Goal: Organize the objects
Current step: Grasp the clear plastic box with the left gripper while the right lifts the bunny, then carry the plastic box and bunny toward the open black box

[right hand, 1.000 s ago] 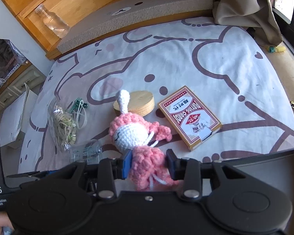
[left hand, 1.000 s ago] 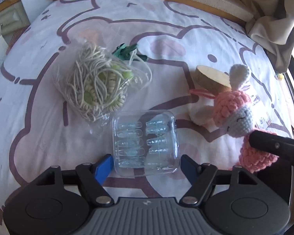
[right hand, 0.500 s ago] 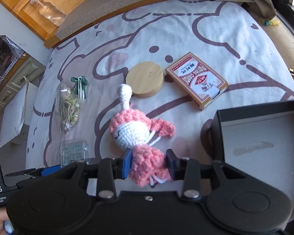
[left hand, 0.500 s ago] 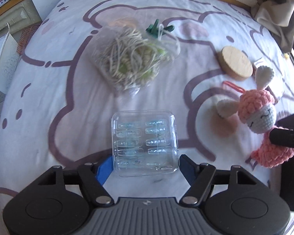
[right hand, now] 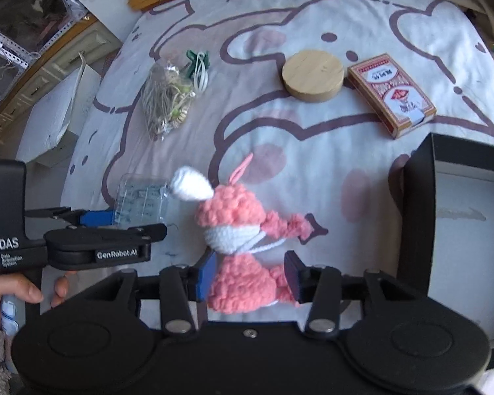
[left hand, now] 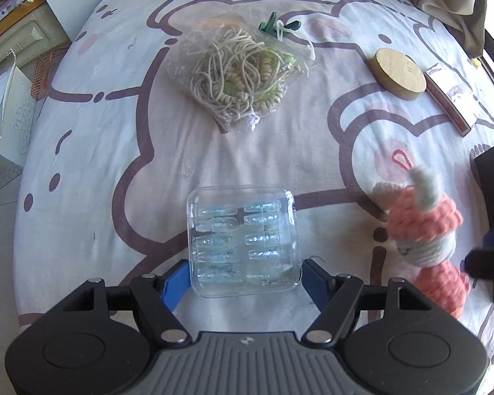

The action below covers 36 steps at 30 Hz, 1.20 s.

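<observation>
Above the patterned bedsheet (left hand: 122, 151), left claw (left hand: 243, 279) still pinching clear case (left hand: 243, 240), right claw (right hand: 250, 276) still clamping crochet bunny (right hand: 237, 237), both lifted higher

Both grippers share one build: matte black housing, two round side discs, silver pivot screws, blue fingers (left hand: 176, 284). The left gripper (right hand: 122, 218) bears white "DAS" and "GenRobot.AI" lettering. Bare-skinned hand (right hand: 14, 293), fuzzy beige cuff.

Cord bag (right hand: 168, 98) left of wooden disc (right hand: 313, 75); card box (right hand: 392, 93) right, touching disc.
</observation>
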### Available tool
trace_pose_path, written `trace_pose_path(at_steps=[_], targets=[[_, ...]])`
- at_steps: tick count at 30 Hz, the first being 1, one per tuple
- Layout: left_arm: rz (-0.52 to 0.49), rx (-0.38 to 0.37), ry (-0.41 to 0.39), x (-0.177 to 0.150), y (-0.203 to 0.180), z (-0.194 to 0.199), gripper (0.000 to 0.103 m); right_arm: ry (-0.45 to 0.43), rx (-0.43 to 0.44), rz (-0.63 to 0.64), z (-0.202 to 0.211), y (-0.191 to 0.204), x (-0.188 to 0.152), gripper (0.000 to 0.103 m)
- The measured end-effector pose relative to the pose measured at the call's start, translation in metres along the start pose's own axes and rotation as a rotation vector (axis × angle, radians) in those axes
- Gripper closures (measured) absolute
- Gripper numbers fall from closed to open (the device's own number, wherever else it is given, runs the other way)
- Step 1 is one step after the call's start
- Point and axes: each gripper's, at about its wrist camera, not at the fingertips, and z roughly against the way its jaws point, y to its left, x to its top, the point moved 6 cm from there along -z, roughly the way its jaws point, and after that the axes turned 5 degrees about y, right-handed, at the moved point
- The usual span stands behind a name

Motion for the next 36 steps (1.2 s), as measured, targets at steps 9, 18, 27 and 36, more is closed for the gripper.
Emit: trace_pose_path(at_steps=[9,18,27,36], targets=[[0.019,-0.023,0.013,0.003,0.003,-0.007,0.026,0.101,0.028,0.123,-0.03,0.019,-0.001,0.062],[0.031,-0.03,-0.001,0.011,0.005,-0.01,0.025,0.174,0.018,0.24,-0.058,0.041,-0.004,0.064],[0.033,0.003,-0.016,0.018,0.001,-0.013,0.023,0.201,0.007,0.258,-0.076,0.044,-0.004,0.063],[0.044,0.003,-0.009,0.025,-0.005,-0.013,0.028,0.125,0.013,0.191,-0.055,0.027,0.005,0.068]])
